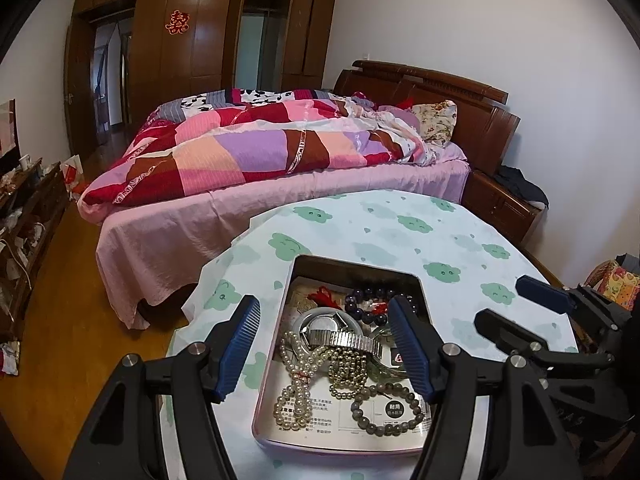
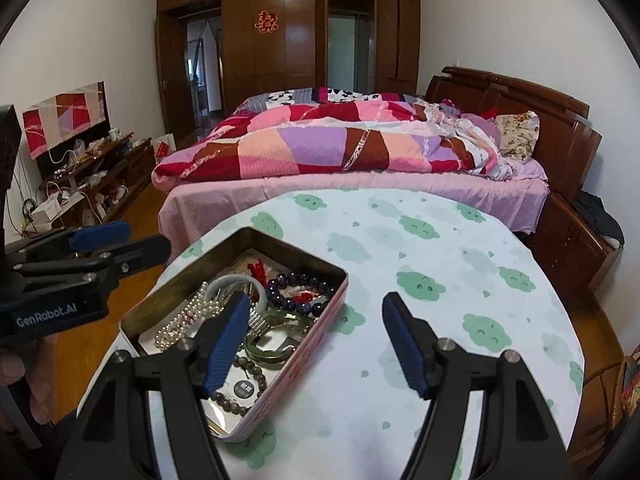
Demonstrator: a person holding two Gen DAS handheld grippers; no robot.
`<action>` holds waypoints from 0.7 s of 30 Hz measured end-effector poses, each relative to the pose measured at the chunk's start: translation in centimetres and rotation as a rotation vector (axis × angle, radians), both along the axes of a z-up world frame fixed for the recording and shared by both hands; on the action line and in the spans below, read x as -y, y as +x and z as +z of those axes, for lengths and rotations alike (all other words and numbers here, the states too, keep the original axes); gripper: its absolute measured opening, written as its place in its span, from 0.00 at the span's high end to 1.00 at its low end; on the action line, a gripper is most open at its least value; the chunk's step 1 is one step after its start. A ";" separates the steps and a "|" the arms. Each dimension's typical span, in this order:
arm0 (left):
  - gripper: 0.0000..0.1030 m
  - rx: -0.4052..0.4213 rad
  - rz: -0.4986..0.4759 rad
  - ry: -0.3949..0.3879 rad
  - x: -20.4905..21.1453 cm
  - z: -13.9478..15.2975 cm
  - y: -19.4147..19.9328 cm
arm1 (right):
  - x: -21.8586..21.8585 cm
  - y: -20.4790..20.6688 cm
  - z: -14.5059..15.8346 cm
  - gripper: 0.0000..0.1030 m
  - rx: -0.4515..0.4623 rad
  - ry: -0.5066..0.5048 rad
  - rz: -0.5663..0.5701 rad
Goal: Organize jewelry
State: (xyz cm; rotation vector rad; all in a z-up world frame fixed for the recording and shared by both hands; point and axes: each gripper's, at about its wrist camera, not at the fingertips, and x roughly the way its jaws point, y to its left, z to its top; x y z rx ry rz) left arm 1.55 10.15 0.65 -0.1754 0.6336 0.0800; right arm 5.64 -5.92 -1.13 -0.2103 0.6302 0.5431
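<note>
"GenRobot.AI" on left tool (image 2: 120,246)

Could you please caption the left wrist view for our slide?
Open left gripper poised above a tin of tangled jewelry.

A round counter (image 2: 420,264), covered in white cloth printed with green clouds, carried one open rectangular pink metal tin (image 2: 280,376) of jewelry toward its nine o'clock edge.

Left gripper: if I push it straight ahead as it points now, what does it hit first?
Probably the watch on the jewelry pile in the tin; the open left gripper straddles it, though depth is unclear.
</note>
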 end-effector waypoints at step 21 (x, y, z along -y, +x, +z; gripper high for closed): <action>0.35 0.005 0.011 0.010 -0.3 0.3 -0.3 | 0.7 -0.2 0.5 0.28 0.015 0.030 -0.013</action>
